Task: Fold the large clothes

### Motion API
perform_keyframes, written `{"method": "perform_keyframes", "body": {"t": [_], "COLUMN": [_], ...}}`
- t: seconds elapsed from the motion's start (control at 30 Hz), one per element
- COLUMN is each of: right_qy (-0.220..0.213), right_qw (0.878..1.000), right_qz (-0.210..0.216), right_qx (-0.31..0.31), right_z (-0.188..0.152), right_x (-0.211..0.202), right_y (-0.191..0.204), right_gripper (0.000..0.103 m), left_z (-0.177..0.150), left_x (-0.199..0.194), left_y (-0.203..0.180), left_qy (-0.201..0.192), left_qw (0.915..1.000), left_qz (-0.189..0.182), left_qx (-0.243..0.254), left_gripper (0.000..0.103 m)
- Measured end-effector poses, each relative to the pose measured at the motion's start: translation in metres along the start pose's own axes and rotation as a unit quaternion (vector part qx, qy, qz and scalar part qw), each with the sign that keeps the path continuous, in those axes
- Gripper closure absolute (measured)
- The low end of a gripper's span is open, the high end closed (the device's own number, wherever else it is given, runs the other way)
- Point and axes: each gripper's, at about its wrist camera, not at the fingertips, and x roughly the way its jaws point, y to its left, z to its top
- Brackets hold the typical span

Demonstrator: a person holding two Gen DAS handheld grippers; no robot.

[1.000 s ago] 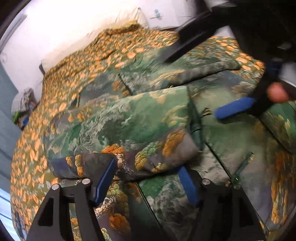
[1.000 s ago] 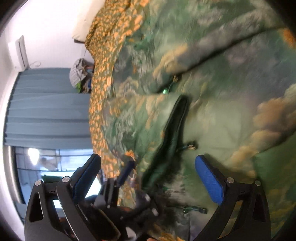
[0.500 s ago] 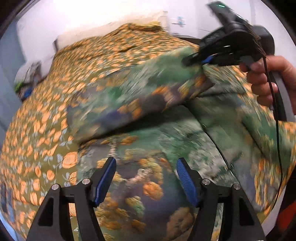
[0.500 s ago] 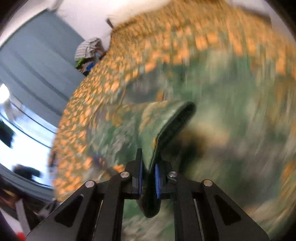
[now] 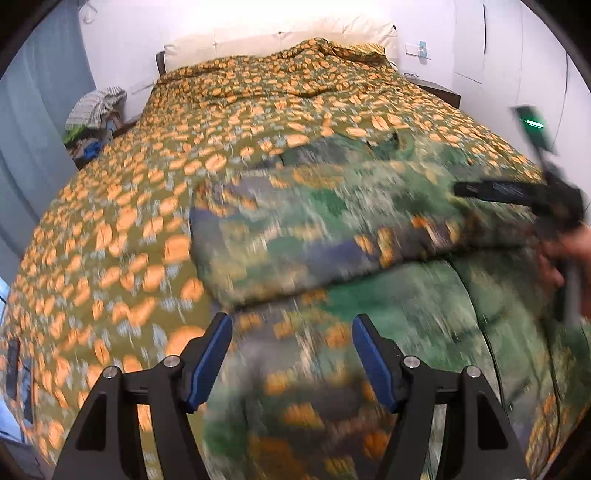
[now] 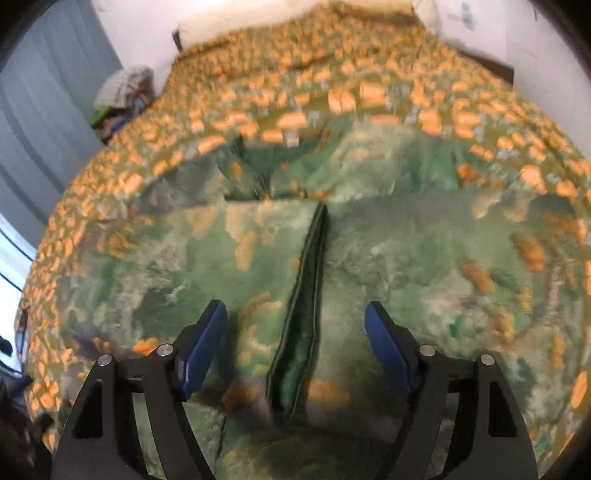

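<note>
Bright room, heavy motion blur

The white wall (image 5: 258, 22) glares overexposed; the green garment (image 5: 332, 229) and patterned bedspread (image 6: 369, 85) smear, fisheye bending darkens both views' corners, gripper frames staying sharp.

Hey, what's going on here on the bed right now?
A person is folding a large green patterned jacket spread on the orange-flowered bedspread. One sleeve lies folded across the body. Both handheld tools are open above the fabric, gripping nothing: the left tool near the hem, the right tool over the dark front placket.
</note>
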Motion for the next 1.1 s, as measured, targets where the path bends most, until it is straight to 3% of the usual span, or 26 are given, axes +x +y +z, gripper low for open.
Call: {"method": "perform_keyframes", "body": {"t": [0.07, 0.13, 0.23, 0.3, 0.4, 0.6, 0.77, 0.87, 0.97, 1.03, 1.1], "right_qy": [-0.039, -0.047, -0.026, -0.002, 0.075, 0.083, 0.040, 0.031, 0.060, 0.084, 0.073], "right_qw": [0.998, 0.994, 0.987, 0.984, 0.986, 0.985, 0.991, 0.994, 0.995, 0.994, 0.994], "right_qz": [0.004, 0.025, 0.057, 0.055, 0.030, 0.024, 0.041, 0.028, 0.022, 0.015, 0.007], "right_qx": [-0.043, -0.094, -0.148, -0.167, -0.147, -0.147, -0.122, -0.103, -0.079, -0.072, -0.082], "right_z": [-0.005, -0.010, -0.010, -0.015, -0.024, -0.024, 0.017, 0.042, 0.049, 0.045, 0.040], "right_x": [-0.025, -0.036, -0.026, -0.008, 0.042, 0.044, 0.024, 0.038, 0.069, 0.091, 0.090], "right_y": [0.012, 0.027, 0.047, 0.057, 0.053, 0.054, 0.054, 0.051, 0.045, 0.041, 0.043], "right_gripper": [0.033, 0.037, 0.048, 0.052, 0.053, 0.051, 0.047, 0.046, 0.046, 0.046, 0.046], "left_z": [0.017, 0.040, 0.058, 0.057, 0.042, 0.048, 0.092, 0.110, 0.111, 0.108, 0.104], "left_x": [0.012, 0.037, 0.070, 0.105, 0.135, 0.123, 0.115, 0.138, 0.172, 0.175, 0.163], "left_y": [0.003, 0.008, 0.012, 0.007, 0.001, 0.002, 0.029, 0.038, 0.049, 0.051, 0.048], "left_qy": [-0.003, -0.001, 0.006, 0.042, 0.066, 0.063, 0.056, 0.067, 0.092, 0.093, 0.080], "left_qw": [1.0000, 1.0000, 0.9999, 0.9983, 0.9957, 0.9961, 0.9973, 0.9959, 0.9926, 0.9925, 0.9944], "left_qz": [0.003, 0.006, 0.015, 0.031, 0.046, 0.046, -0.004, 0.013, 0.032, 0.026, 0.031], "left_qx": [0.001, -0.003, -0.002, 0.025, 0.046, 0.041, -0.047, -0.060, -0.073, -0.075, -0.063], "left_gripper": [0.034, 0.034, 0.034, 0.034, 0.033, 0.034, 0.034, 0.034, 0.032, 0.032, 0.032]}}
